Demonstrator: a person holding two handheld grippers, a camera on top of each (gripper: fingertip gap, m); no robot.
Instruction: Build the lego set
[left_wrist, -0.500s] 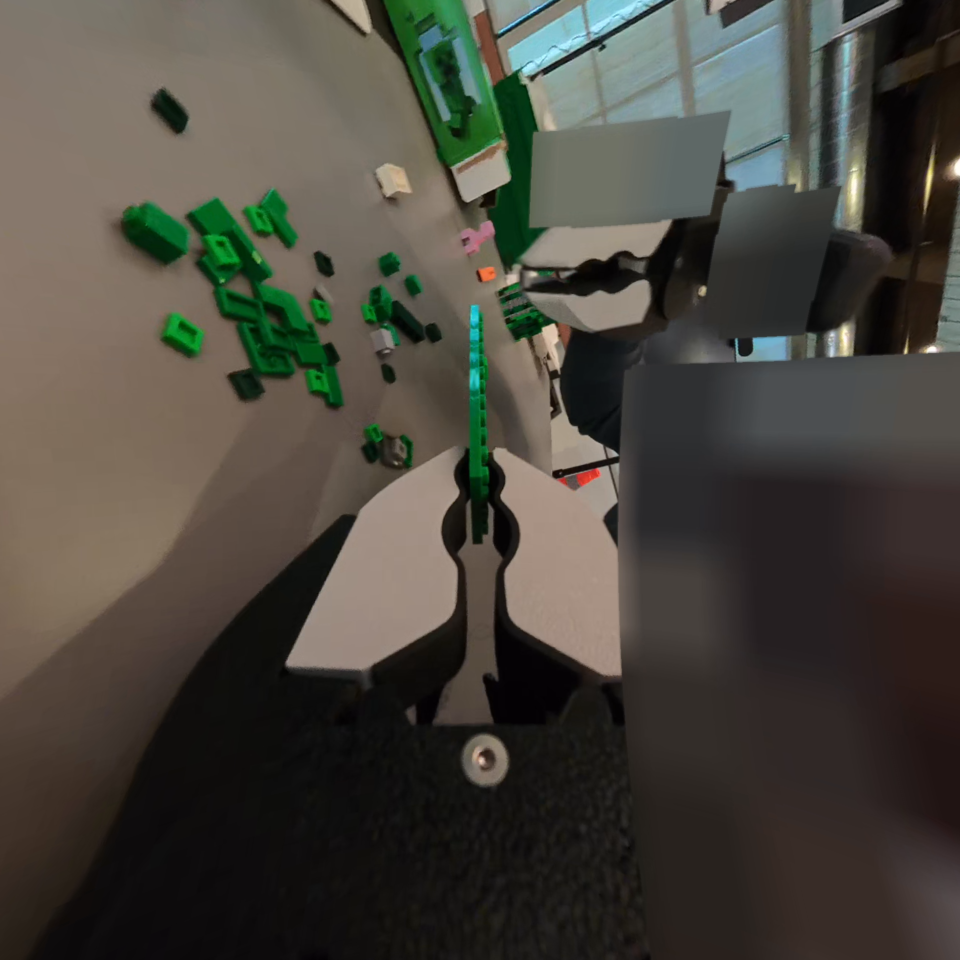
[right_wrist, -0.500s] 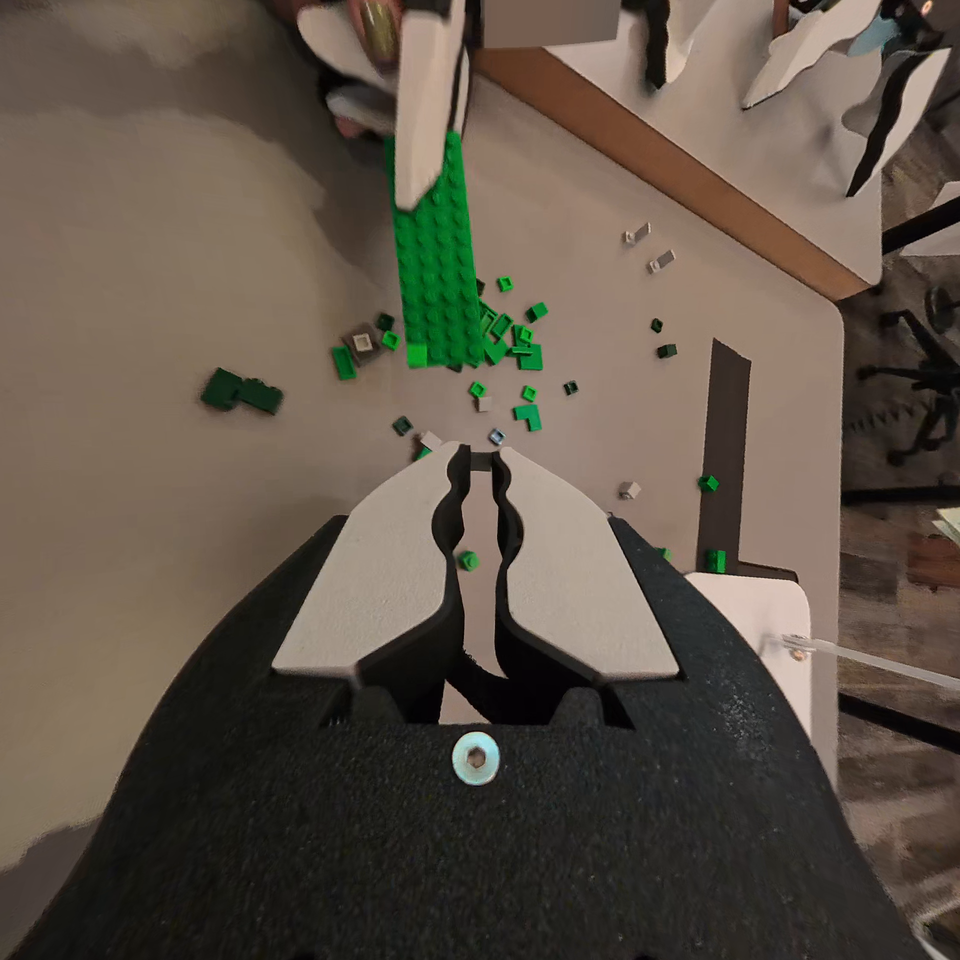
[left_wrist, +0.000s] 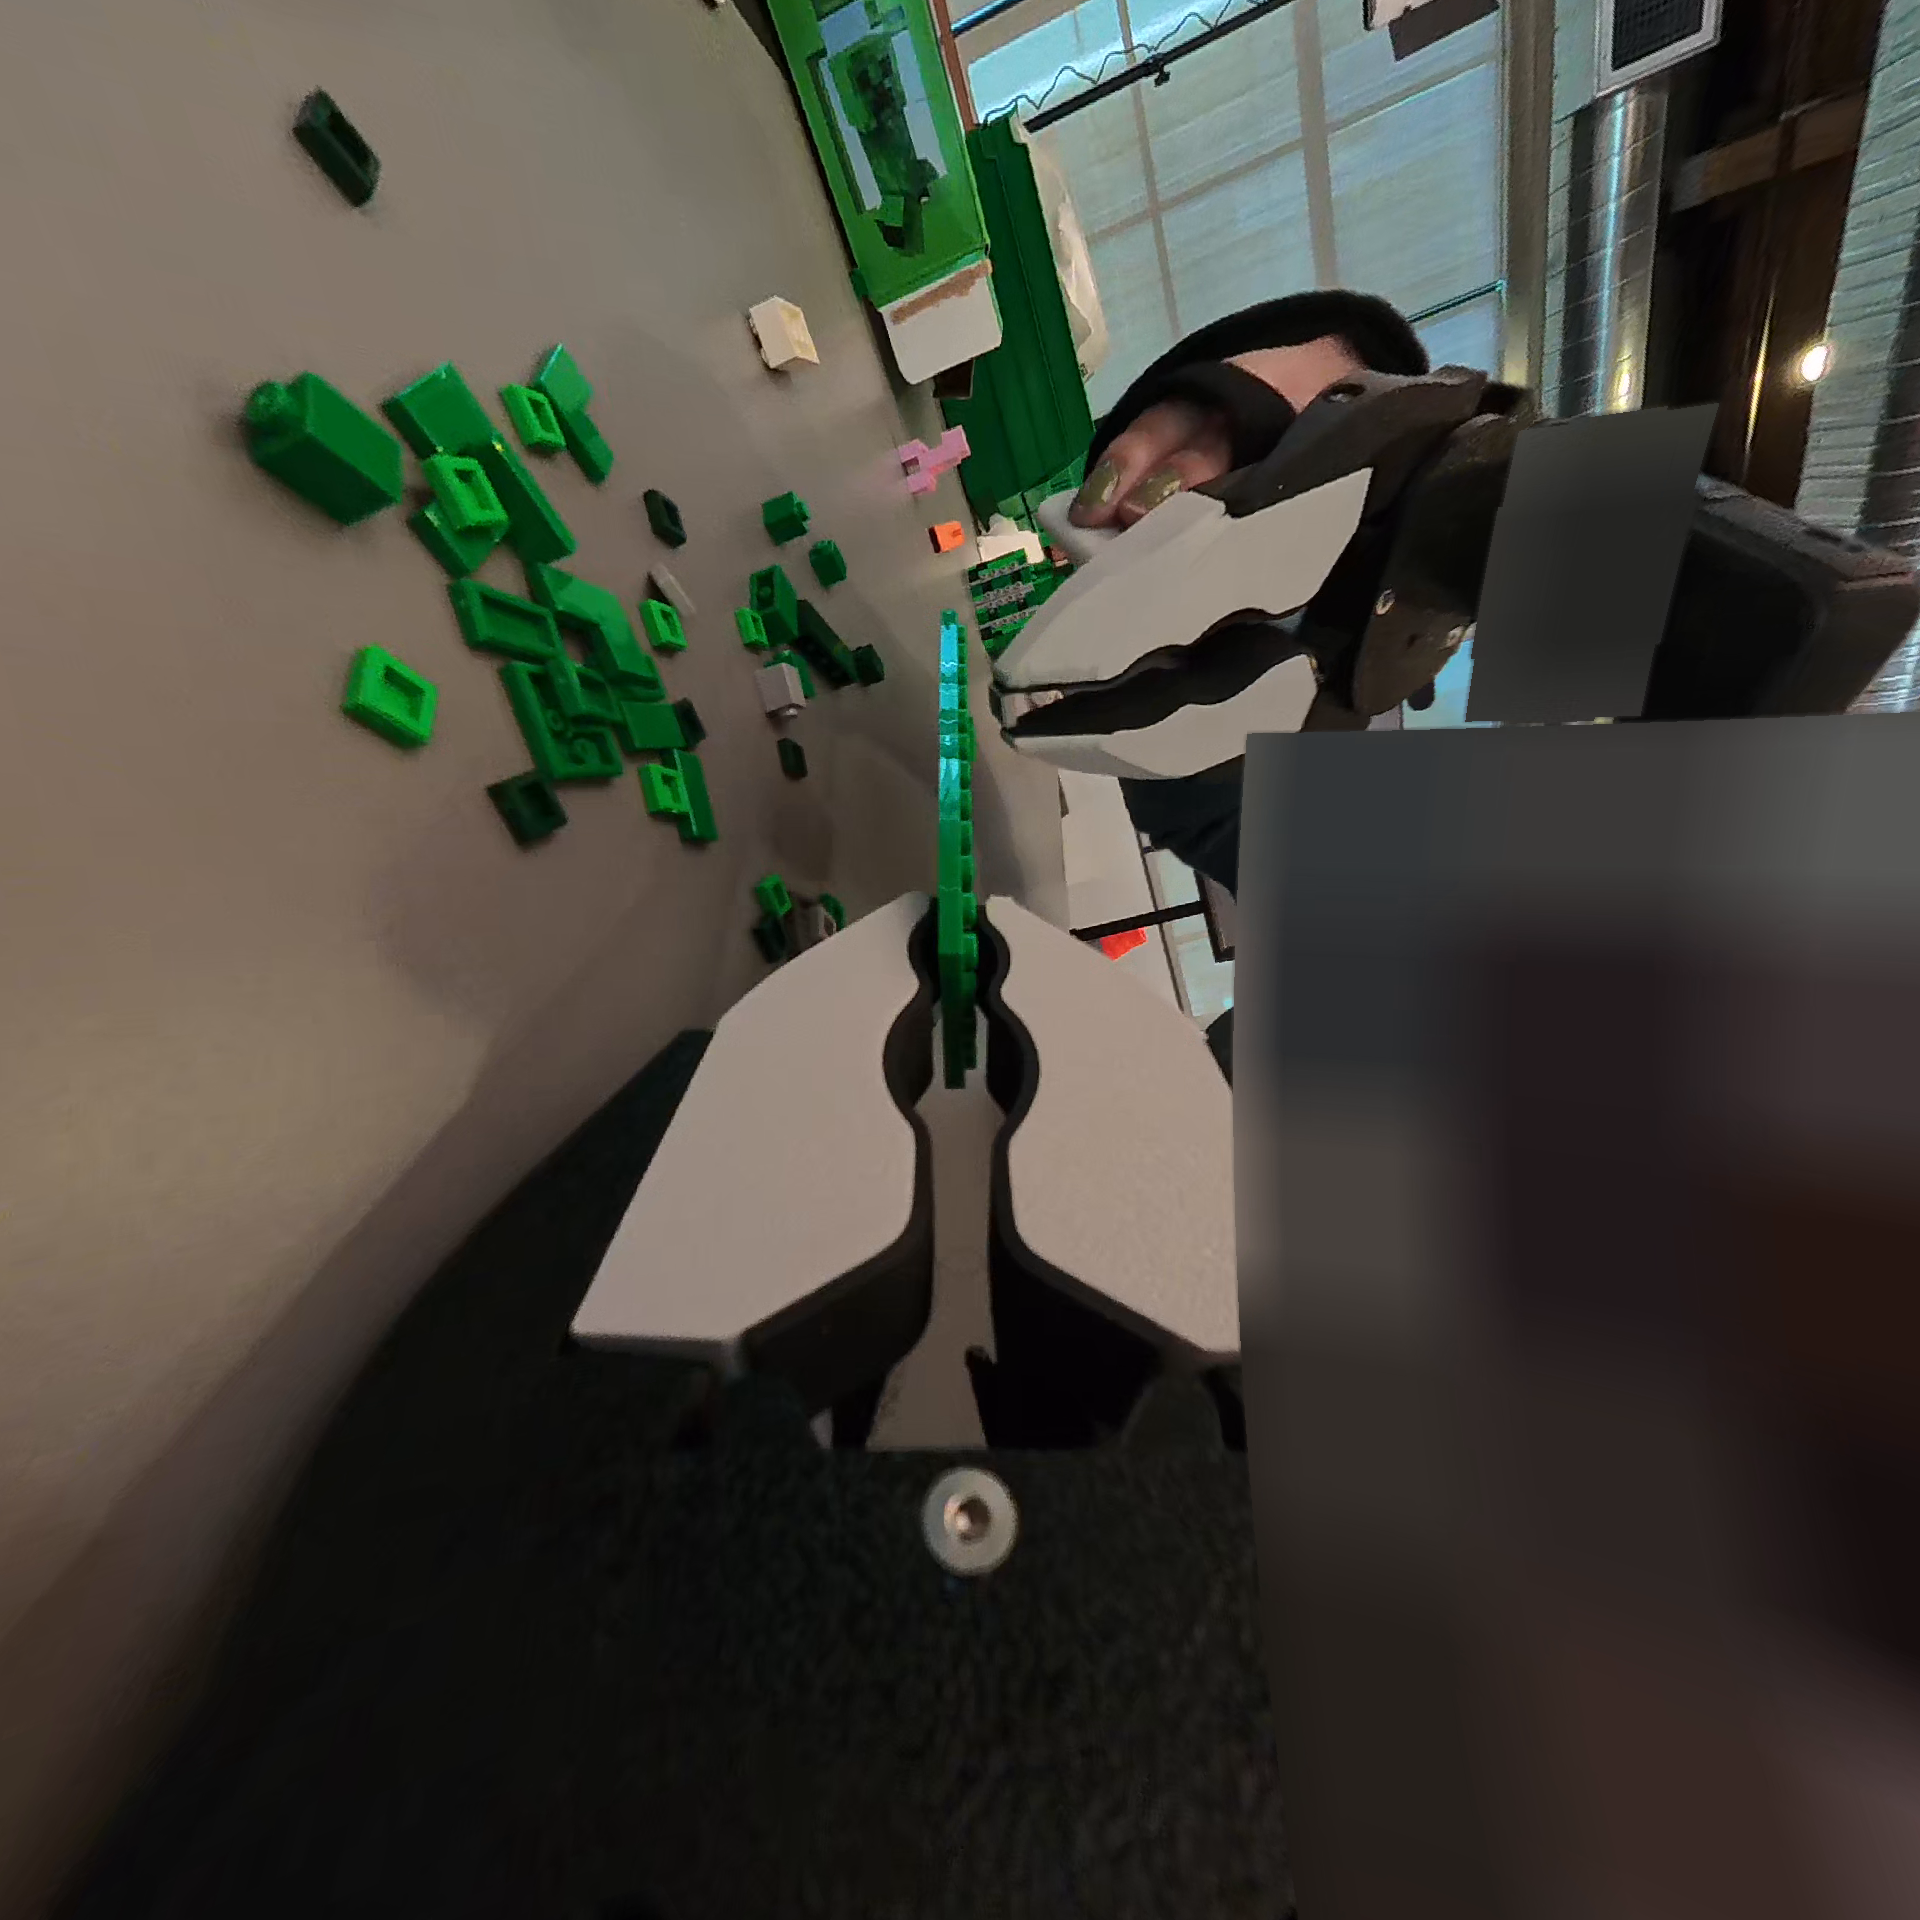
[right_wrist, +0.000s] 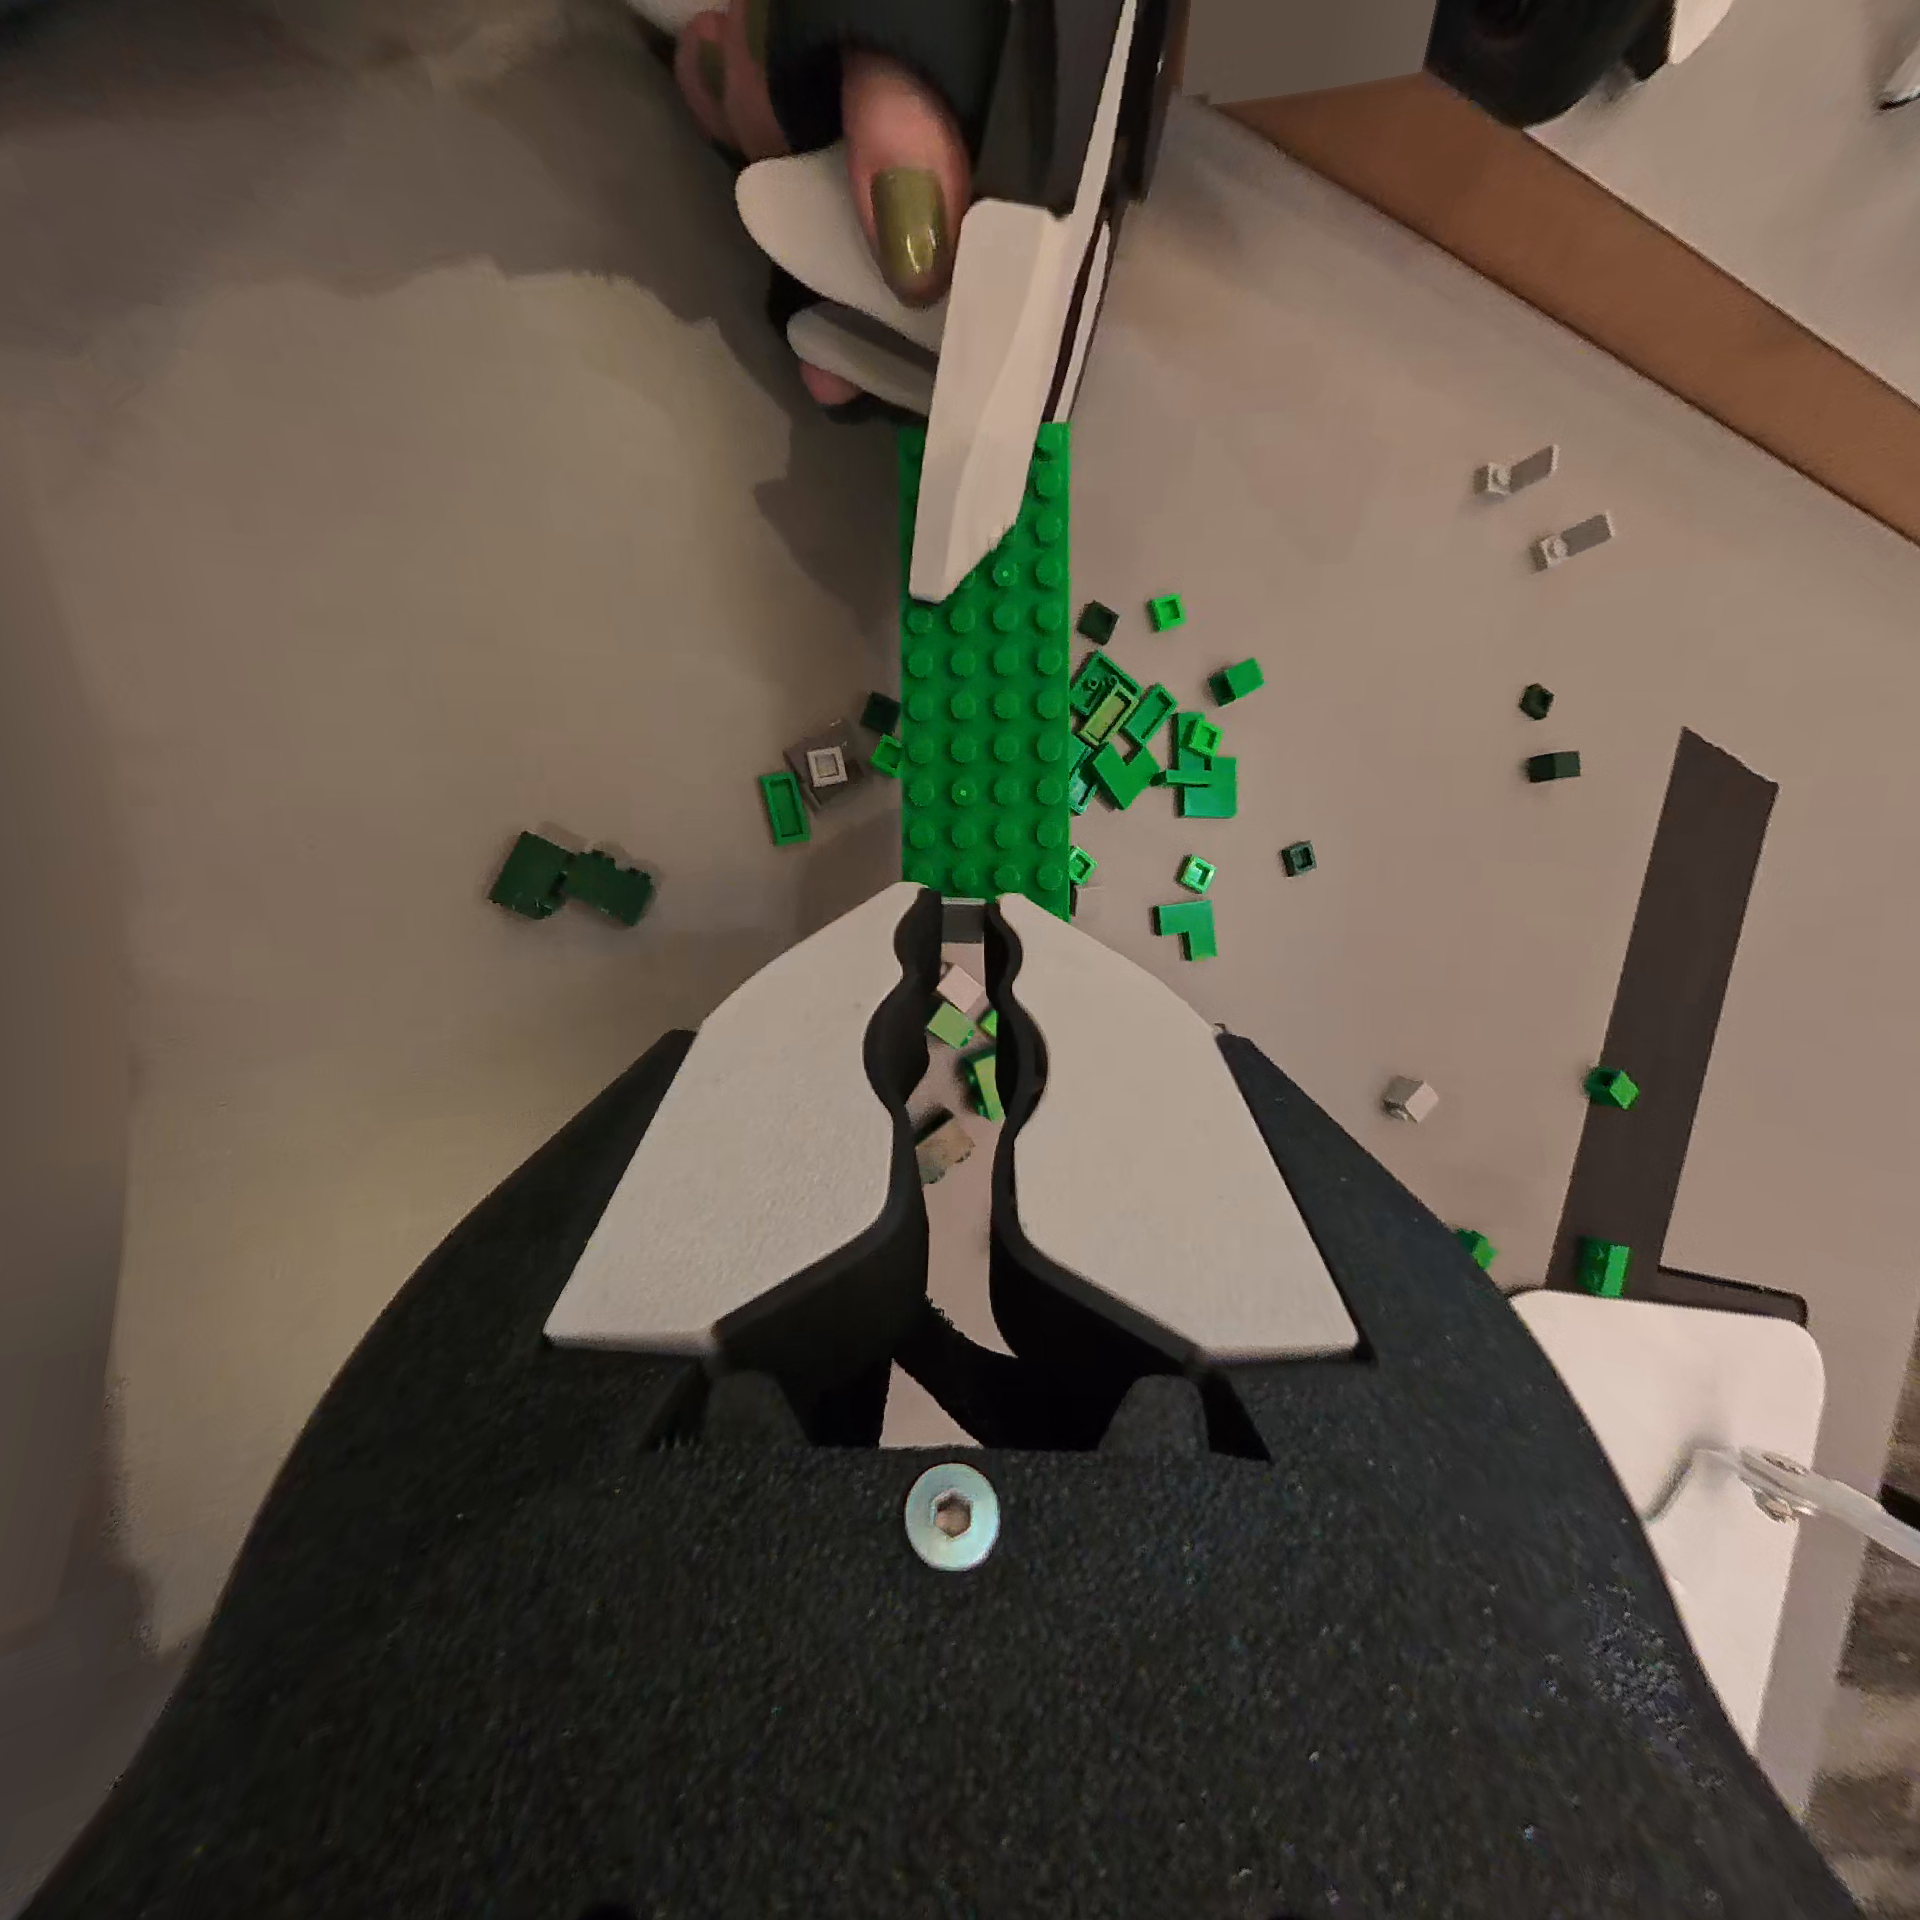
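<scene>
Green studded plate sits edge-on between the pads of the left claw, which is clamped on its near end so that the plate juts straight forward, held clear above the counter. In the right wrist view the same plate shows its studded face, with the left claw's pale fingers gripping the far end and a hand behind them. The right claw is pinched on a small dark grey piece at its very tips, and that piece lies right at the near end of the plate; whether the two touch cannot be told. From the left wrist view the right claw hangs just beside the plate's far tip, its fingers nearly together. Below both claws the grey counter carries a scatter of small green pieces, some dark green bricks, and a few grey and white bits. A green box stands at the counter's far edge, with a pink piece and an orange piece near it.
</scene>
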